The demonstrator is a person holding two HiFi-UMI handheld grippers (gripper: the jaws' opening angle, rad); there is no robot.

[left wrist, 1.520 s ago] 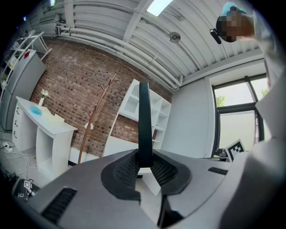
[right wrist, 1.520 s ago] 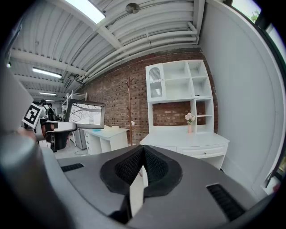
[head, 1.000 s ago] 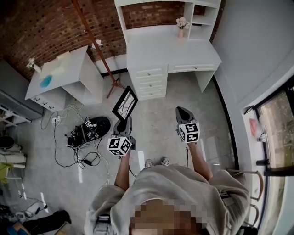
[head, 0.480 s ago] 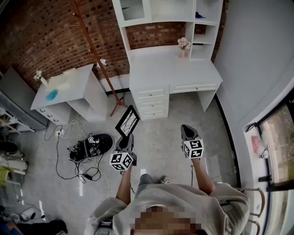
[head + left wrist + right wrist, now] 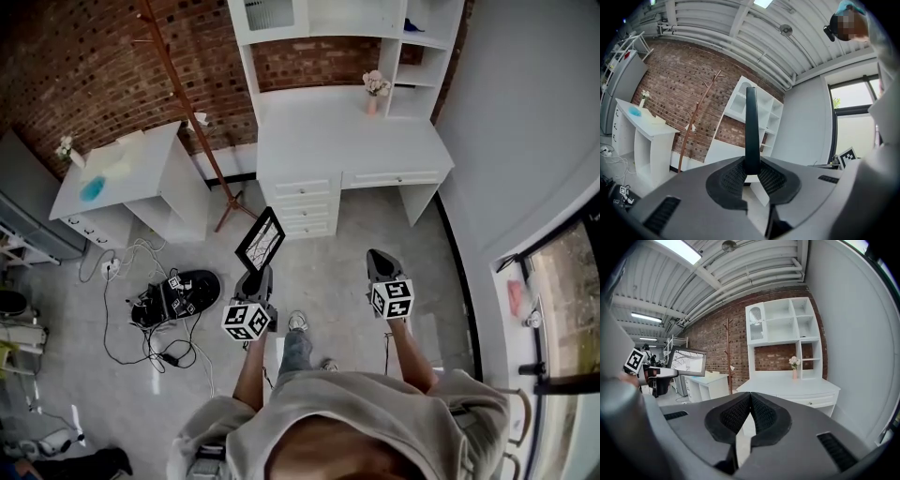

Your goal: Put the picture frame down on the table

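Observation:
A black picture frame [image 5: 260, 238] with a pale branch print is held up over the floor by my left gripper [image 5: 253, 278], which is shut on its lower edge. In the left gripper view the picture frame [image 5: 751, 131] shows edge-on, clamped between the pads. My right gripper [image 5: 379, 265] is shut with nothing in it, level with the left one and to its right; its jaws [image 5: 750, 411] meet tip to tip. The picture frame [image 5: 687, 361] also appears at the left of the right gripper view. The white desk [image 5: 328, 131] stands ahead of both grippers.
A small vase of flowers [image 5: 375, 89] stands at the desk's back right, under white shelves [image 5: 347, 19]. A smaller white table [image 5: 131, 173] is at the left, a wooden coat stand [image 5: 183, 94] between them. Cables and a black device [image 5: 173, 295] lie on the floor at left.
Both grippers and the frame have moved forward towards the white desk. The person has stepped ahead, one shoe now showing between the arms. The grip on the frame is unchanged.

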